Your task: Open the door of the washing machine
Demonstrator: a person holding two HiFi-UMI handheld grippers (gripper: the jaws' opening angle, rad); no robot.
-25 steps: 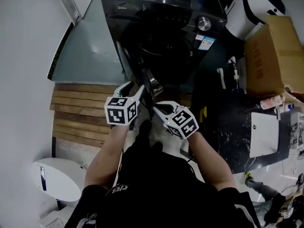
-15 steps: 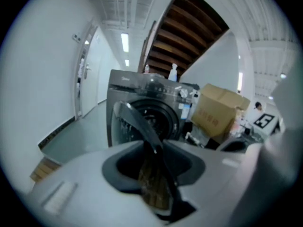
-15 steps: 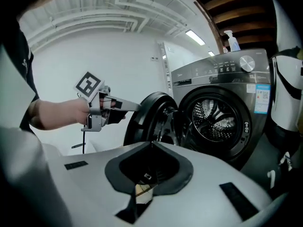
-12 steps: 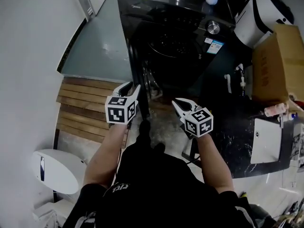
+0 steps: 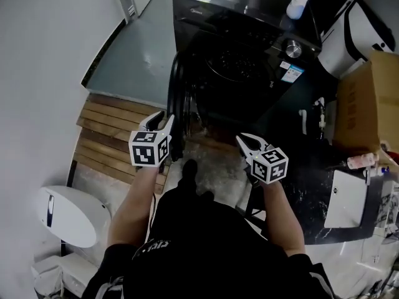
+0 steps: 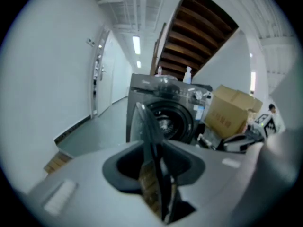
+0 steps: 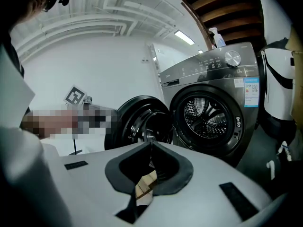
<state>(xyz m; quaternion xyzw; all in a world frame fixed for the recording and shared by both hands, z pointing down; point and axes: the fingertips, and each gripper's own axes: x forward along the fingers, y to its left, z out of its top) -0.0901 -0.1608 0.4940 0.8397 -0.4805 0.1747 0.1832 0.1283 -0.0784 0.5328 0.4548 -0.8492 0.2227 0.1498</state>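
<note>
The left gripper (image 5: 163,121) had just narrowed its jaws onto the free rim of the door (image 5: 176,95), which stood swung wide (edge-on from above) at the left edge of the washing machine (image 5: 262,36) front. Further right, the right gripper (image 5: 244,141) hung with jaws pressed together, holding nothing, well apart from the door.

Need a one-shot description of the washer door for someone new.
Start at the dark front-loading washing machine. Its door is the round black disc swung open beside the front. Unlike the drum opening next to it, it shows no perforated steel.
</note>
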